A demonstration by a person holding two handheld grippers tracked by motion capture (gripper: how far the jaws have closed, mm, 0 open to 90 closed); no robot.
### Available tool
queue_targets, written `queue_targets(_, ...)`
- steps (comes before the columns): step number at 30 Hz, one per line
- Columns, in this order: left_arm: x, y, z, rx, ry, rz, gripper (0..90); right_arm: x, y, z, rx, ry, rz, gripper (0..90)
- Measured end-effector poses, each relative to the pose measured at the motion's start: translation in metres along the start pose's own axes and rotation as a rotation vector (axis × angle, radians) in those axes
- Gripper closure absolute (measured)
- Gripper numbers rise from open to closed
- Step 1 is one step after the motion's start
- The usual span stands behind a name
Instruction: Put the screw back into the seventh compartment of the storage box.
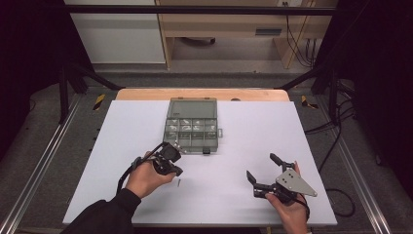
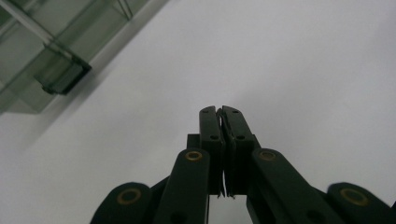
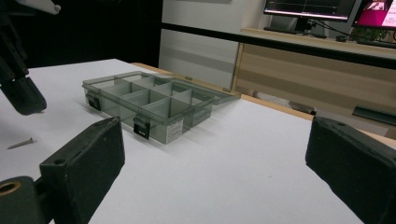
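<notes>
Left gripper (image 2: 221,112) had its jaws clenched tight, pad against pad, with just a thin sliver of something pinched in the seam, too small to say what. It was tipped down toward the white table (image 1: 234,141), which looked to me like a setup for picking at small stuff. The screw (image 1: 178,184) was lying flat on the table just beyond those jaws, not touching them. The divided plastic box (image 1: 191,127) sat a bit farther out, lid flipped open, so probably that's where the screw was meant to go. Right gripper (image 1: 263,168) was parked well off to the side with its jaws released and wide, nothing between them, likely just waiting its turn.
</notes>
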State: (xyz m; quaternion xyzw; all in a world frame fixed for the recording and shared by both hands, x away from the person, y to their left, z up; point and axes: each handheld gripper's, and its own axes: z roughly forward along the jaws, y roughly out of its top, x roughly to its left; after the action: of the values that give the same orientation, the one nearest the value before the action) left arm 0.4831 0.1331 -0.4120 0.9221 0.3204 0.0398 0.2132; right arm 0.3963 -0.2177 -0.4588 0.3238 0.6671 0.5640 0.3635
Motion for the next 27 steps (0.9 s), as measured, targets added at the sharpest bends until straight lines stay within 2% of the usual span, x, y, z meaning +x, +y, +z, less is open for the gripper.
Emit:
queue_targets(9, 0.006, 0.011, -0.008, -0.134, 0.007, -0.049, 87.6, 0.000, 0.000, 0.000, 0.001, 0.000, -0.001, 4.6)
queue_targets(17, 0.011, 0.020, -0.005, -0.182, 0.017, -0.067, 87.6, 0.000, -0.001, 0.000, 0.005, 0.000, 0.006, 4.6)
queue_targets(20, 0.014, 0.023, -0.006, -0.214, 0.020, -0.068, 87.7, 0.000, -0.001, 0.000, 0.005, 0.001, 0.006, 4.6)
queue_targets(27, 0.022, 0.031, -0.007, -0.259, 0.060, -0.087, 87.6, -0.001, -0.001, 0.000, 0.005, 0.002, 0.008, 4.6)
